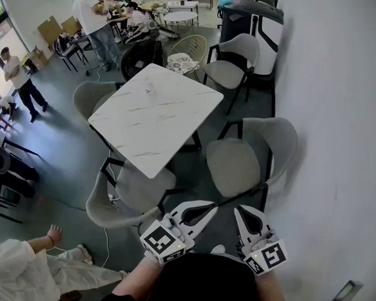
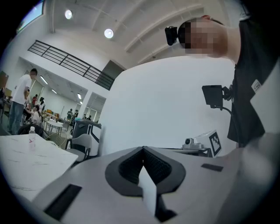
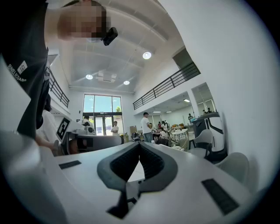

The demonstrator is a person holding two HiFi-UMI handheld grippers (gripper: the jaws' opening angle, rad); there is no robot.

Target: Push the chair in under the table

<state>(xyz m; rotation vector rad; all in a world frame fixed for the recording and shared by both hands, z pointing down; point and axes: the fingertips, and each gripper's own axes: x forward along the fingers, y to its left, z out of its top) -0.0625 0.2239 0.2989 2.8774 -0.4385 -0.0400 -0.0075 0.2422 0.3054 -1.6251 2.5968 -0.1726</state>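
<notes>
A white marble square table (image 1: pixel 155 117) stands in the middle of the head view. A grey padded chair (image 1: pixel 251 156) stands pulled out from its right side, close to the wall. A second grey chair (image 1: pixel 124 197) sits at the table's near corner, its seat partly under the top. Both grippers are held close to my body, between these two chairs and touching neither. My left gripper (image 1: pixel 209 211) is shut and empty, its tips (image 2: pixel 142 149) meeting. My right gripper (image 1: pixel 243 210) is shut too, with nothing in it (image 3: pixel 139 144). The right gripper view catches a grey chair back (image 3: pixel 234 166) at its right edge.
A white wall (image 1: pixel 338 139) runs along the right. Two more grey chairs (image 1: pixel 233 59) (image 1: pixel 91 95) stand at the table's far sides. A small bottle (image 2: pixel 31 139) is on the table. A cable (image 1: pixel 107 236) lies on the floor. People and other tables fill the far room; a person (image 1: pixel 31 268) crouches at lower left.
</notes>
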